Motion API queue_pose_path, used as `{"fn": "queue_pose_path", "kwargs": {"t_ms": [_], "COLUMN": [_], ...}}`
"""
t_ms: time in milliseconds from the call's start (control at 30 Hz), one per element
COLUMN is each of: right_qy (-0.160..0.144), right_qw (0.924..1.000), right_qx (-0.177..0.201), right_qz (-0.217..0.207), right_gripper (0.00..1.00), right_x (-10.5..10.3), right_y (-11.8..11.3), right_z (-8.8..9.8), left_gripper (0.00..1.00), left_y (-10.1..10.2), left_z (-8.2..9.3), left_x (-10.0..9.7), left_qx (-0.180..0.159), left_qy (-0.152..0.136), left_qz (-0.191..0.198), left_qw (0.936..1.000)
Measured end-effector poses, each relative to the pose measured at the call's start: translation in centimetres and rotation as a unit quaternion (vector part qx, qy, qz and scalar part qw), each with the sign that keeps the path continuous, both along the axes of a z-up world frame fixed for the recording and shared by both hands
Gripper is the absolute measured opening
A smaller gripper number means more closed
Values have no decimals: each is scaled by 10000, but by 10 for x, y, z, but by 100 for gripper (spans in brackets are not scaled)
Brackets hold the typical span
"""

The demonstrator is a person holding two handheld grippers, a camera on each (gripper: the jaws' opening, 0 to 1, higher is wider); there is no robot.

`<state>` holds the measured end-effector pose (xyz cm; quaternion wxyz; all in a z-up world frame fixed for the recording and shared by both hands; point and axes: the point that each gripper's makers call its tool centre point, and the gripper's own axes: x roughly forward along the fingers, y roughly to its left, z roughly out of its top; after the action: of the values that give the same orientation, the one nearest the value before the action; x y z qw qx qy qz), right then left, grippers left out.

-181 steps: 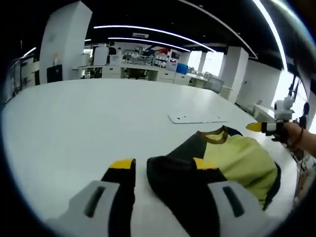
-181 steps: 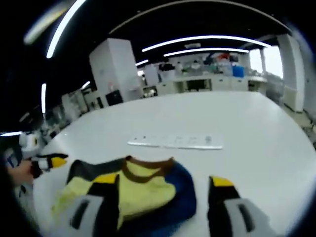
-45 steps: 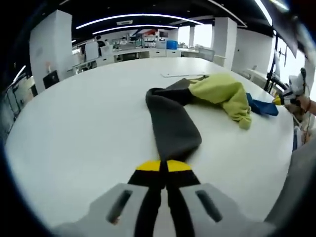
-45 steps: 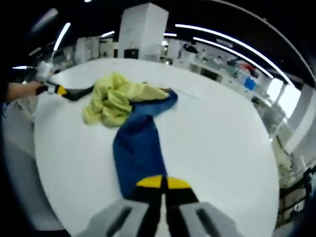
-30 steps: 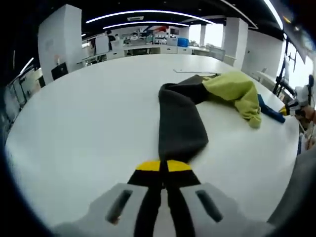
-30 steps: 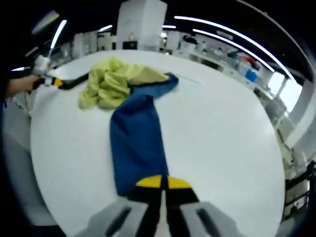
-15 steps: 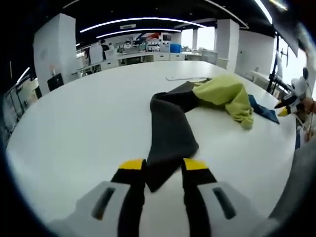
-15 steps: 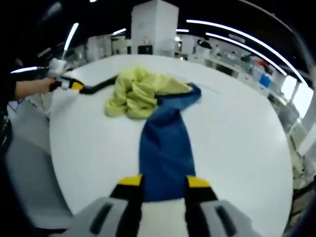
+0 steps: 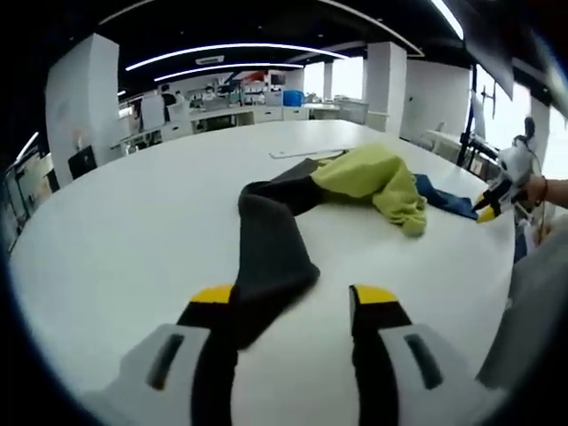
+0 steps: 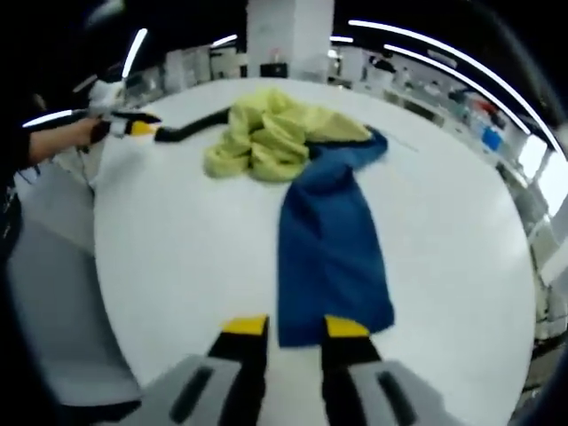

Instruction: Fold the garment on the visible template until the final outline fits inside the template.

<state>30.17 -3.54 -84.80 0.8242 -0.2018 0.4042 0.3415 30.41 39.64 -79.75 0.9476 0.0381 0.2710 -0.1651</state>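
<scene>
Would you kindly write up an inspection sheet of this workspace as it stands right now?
Surface: white table, bare around the garment.
Job's things: garment lies bunched, yellow-green body in the middle; dark grey sleeve and blue sleeve stretched outward. A flat white strip lies beyond it; whether it is the template cannot be told.
Clutter: nothing seen.
Grippers: left gripper open, sleeve end lying between its fingers; right gripper open at the blue sleeve's end.
Cables: nothing seen.
Surroundings: open office, white pillars, ceiling strip lights.
</scene>
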Motion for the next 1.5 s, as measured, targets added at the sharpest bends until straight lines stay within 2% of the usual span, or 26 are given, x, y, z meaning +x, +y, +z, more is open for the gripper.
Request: {"fn": "queue_pose_path", "kwargs": {"t_ms": [233,300,533,700,967,1067,1200,1400,1500], "right_qy": [-49,-95,-35,-153,-540,-504,-536,-526,-449], "right_qw": [9999,9998,9999,9999,9972,9916,9817,9755,9693], "right_qx": [-84,-139,-109,-70,436,984,1454,1544,1690], "right_qz": [98,46,46,23,-270,-670,-1110,-1474,-1730], "right_gripper": [9,0,0,0,0,0,0,0,0], "right_x": [-3,0,0,7,29,37,58,76,81], "right_y": [5,4,5,3,-5,-9,-22,-41,-49], "right_z": [-1,-1,4,21,79,98,116,127,130], "left_gripper": [46,46,46,50,63,67,69,72,74], "left_y": [-4,-4,-4,-7,-9,-12,-14,-13,-14], "left_z": [1,2,7,9,11,13,13,13,12], "left_x": [-9,-10,-10,-10,-10,-10,-9,-9,-10], "left_qx": [-10,11,25,179,153,156,163,289,335], "left_qy": [25,30,-34,-115,-205,-238,-244,-255,-243], "left_qz": [7,-5,-8,-76,-120,-117,-156,-221,-259], "left_qw": [10000,10000,10000,9997,9996,9995,9994,9990,9988]}}
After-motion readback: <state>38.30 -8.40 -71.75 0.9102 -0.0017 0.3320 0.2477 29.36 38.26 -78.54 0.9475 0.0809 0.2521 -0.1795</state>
